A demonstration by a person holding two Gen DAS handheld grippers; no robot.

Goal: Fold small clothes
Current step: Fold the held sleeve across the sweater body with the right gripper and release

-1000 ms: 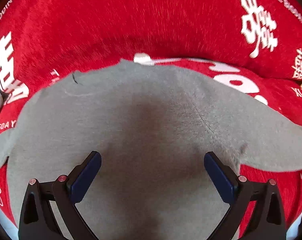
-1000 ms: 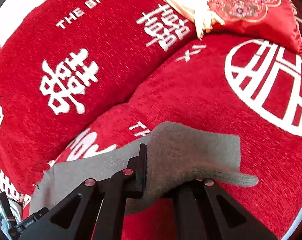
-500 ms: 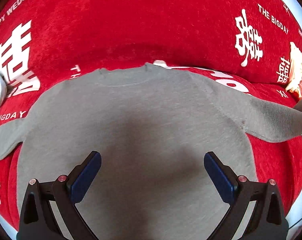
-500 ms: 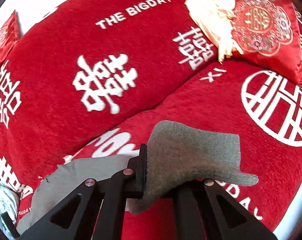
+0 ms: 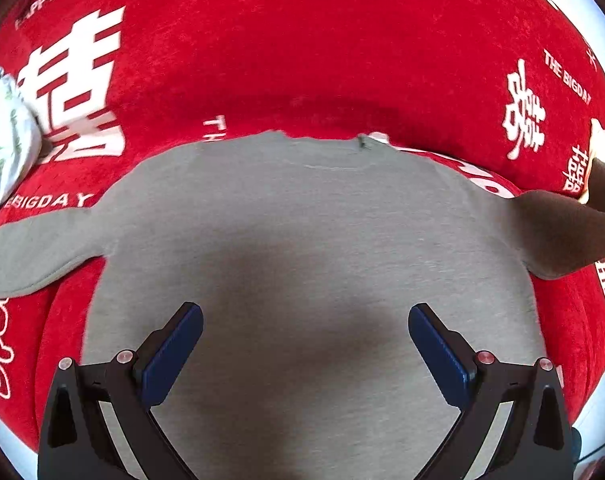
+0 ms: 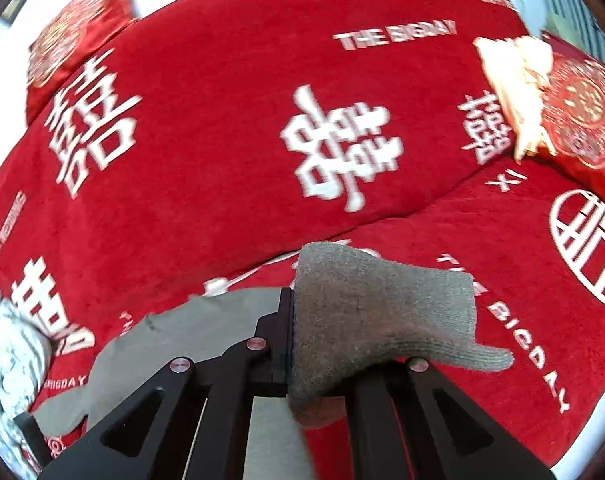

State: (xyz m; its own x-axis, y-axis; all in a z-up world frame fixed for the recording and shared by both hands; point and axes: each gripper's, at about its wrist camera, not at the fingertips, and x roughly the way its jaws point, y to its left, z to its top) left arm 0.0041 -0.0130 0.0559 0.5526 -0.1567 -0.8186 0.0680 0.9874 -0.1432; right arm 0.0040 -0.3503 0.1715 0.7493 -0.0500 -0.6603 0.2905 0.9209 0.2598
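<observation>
We see the grey sweater [image 5: 310, 240] spread flat on the red sofa cover [image 5: 302, 60], directly beneath our left gripper [image 5: 305, 344], jaws spread wide. Our right gripper [image 6: 290, 344] pinches the sweater's sleeve cuff [image 6: 382, 320], lifted off the cover.

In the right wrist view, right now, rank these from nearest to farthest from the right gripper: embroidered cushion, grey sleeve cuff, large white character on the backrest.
1. Grey sleeve cuff: clamped in the right gripper.
2. Large white character: on the backrest, straight ahead.
3. Embroidered cushion: far right corner.
</observation>
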